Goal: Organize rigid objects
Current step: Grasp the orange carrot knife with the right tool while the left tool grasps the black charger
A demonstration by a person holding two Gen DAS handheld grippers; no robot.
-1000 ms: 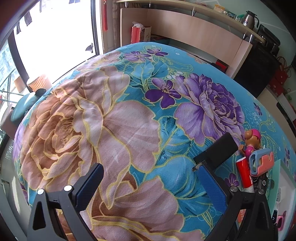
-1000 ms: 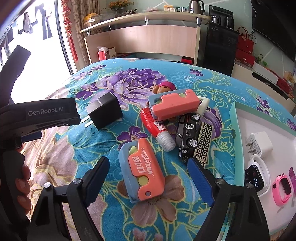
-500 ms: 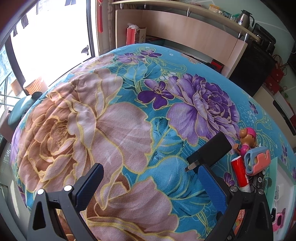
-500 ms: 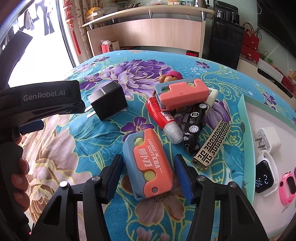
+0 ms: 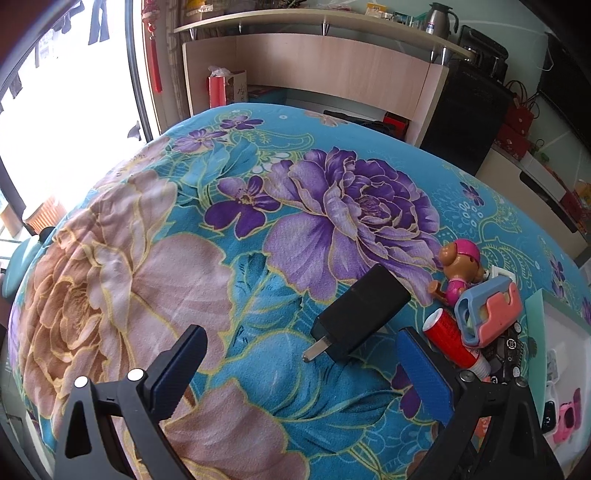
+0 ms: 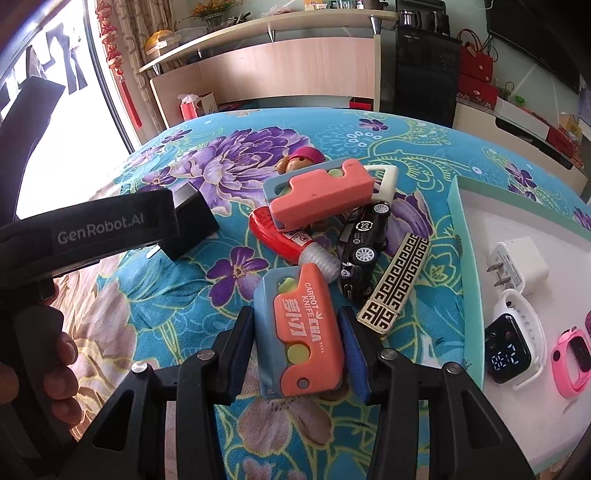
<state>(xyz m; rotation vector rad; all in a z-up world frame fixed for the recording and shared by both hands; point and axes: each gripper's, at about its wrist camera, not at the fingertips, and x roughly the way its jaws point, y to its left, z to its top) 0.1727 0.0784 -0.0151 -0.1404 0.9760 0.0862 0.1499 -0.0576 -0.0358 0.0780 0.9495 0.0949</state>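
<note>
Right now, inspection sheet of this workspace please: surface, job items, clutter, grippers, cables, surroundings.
Surface: floral cloth.
Job's things: carrot knife toy between right fingers; black charger ahead of left; white tray holds white charger and two watches.
Clutter: second knife toy, red tube, toy car, figurine piled.
Grippers: left hand-held gripper open; right hand-held gripper closed on toy.
Cables: nothing seen.
Surroundings: shelf, window.

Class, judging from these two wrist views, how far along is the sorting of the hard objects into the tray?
Done: a white charger and two watches lie in the tray.
In hand: the right tongs grip the carrot knife toy.
Left: the black charger, second knife toy, red tube, toy car, patterned bar and figurine. The left tongs are open.
</note>
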